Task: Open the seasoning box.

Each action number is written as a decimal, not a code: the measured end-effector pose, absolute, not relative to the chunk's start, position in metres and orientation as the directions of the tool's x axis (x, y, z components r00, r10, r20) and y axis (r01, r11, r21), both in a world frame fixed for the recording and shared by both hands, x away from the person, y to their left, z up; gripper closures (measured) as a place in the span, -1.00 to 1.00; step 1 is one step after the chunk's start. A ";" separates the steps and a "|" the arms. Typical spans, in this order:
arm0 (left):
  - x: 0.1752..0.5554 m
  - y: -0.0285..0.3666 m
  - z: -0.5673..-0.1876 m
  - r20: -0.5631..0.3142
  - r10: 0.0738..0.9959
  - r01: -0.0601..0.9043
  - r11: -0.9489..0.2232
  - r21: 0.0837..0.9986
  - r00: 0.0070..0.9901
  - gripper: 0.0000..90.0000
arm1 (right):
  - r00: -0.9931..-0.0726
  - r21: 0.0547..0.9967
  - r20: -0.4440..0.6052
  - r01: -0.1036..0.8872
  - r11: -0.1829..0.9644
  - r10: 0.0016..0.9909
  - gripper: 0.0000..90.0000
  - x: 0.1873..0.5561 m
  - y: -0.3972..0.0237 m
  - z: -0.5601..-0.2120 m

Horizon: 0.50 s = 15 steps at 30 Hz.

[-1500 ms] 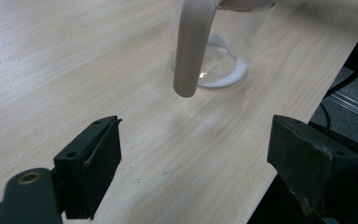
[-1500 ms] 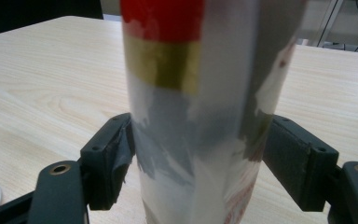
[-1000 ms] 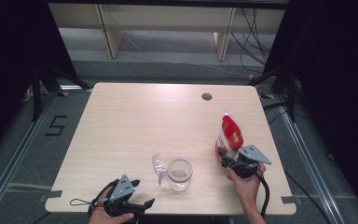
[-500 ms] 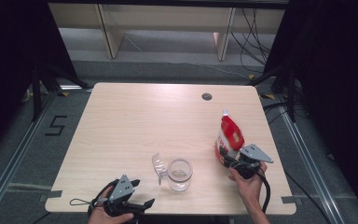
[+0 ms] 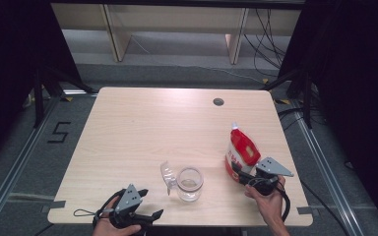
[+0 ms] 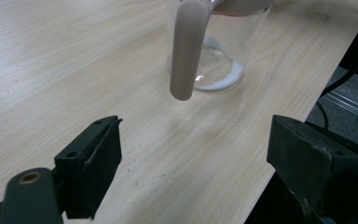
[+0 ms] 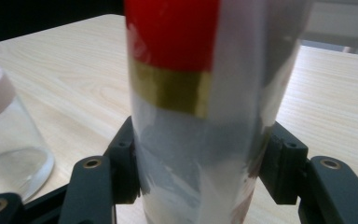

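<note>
At the table's (image 5: 128, 128) near edge we hold the left claw (image 5: 145, 216) open, nothing between | glass jar (image 5: 189, 183) ahead of it, apart | right claw (image 5: 241, 175) has just been closing, pads now pressing the upright red-and-white pouch (image 5: 241, 152) beside the jar.

A round grommet hole (image 5: 218, 102) sits near the far edge of the wooden table (image 5: 142, 128), well apart from everything.
</note>
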State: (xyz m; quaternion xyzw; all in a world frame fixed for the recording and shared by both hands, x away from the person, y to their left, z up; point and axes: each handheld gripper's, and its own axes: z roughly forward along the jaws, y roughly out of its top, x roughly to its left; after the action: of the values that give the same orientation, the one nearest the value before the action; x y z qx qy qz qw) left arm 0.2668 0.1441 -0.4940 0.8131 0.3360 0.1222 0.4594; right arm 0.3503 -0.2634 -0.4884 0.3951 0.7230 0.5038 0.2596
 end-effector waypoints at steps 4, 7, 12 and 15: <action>0.267 0.145 -0.493 -0.108 0.660 0.435 -0.356 0.827 0.744 -0.61 | -0.578 0.931 0.026 0.312 0.192 0.816 -0.05 0.346 -0.268 -0.488; 0.267 0.145 -0.493 -0.107 0.659 0.435 -0.356 0.827 0.744 -0.61 | -0.581 0.929 0.050 0.326 0.176 0.812 -0.05 0.341 -0.268 -0.487; 0.266 0.145 -0.493 -0.107 0.658 0.433 -0.356 0.828 0.745 -0.62 | -0.600 0.929 0.042 0.317 0.190 0.799 -0.05 0.336 -0.271 -0.487; 0.267 0.145 -0.493 -0.107 0.657 0.433 -0.356 0.828 0.746 -0.61 | -0.620 0.930 0.040 0.310 0.198 0.784 -0.05 0.333 -0.273 -0.487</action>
State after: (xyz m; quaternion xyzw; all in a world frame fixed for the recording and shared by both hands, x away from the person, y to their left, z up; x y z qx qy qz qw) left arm 0.2666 0.1446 -0.4930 0.8142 0.3348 0.1224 0.4582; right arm 0.3325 -0.2731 -0.4869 0.3701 0.7389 0.5138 0.2303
